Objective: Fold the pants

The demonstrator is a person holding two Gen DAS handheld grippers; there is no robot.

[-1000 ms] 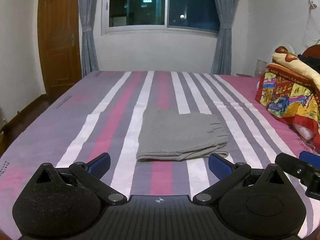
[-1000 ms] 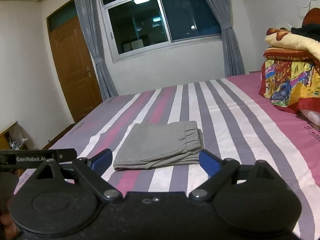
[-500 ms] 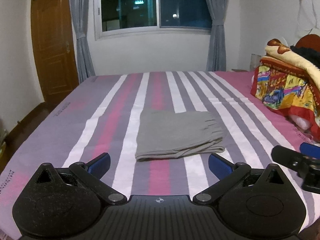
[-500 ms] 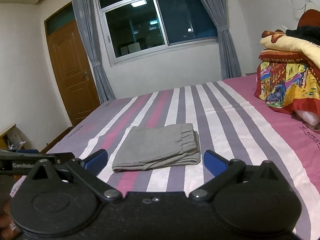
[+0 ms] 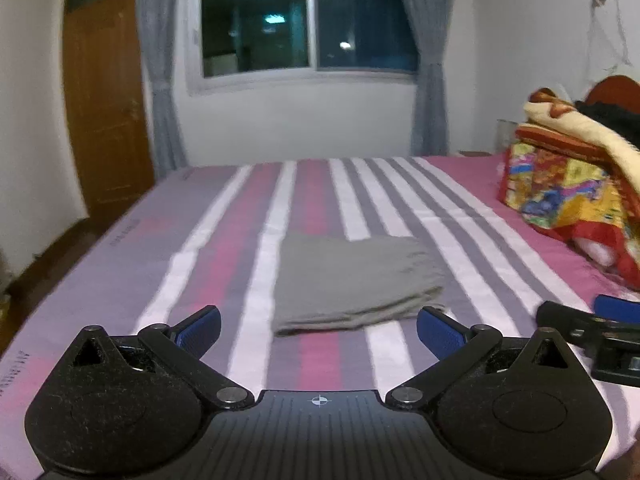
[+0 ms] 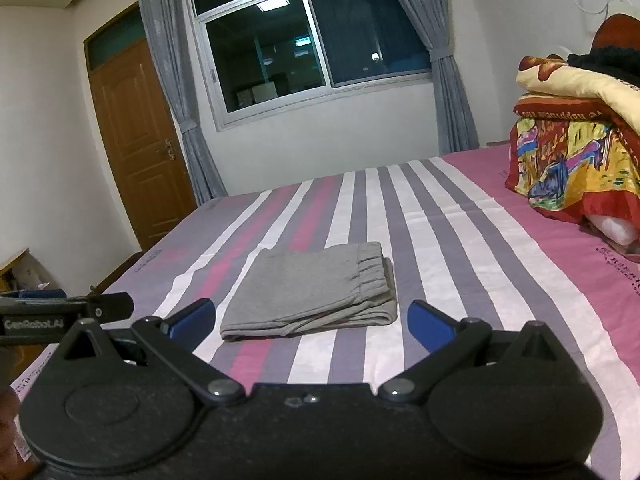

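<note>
Grey pants (image 6: pixel 312 290) lie folded into a compact stack mid-bed on the striped sheet (image 6: pixel 460 248), apparently finished, so left gripper (image 5: pixel 318 326) and right gripper (image 6: pixel 310 320) hover short of them, jaws wide and empty; window (image 6: pixel 316 48), door (image 6: pixel 136 140), bundled quilts (image 6: pixel 572 160) beyond.

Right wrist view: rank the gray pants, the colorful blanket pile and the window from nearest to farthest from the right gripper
1. Gray pants, folded on the bed just ahead.
2. Colorful blanket pile, farther back on the right.
3. Window, on the far wall.
</note>
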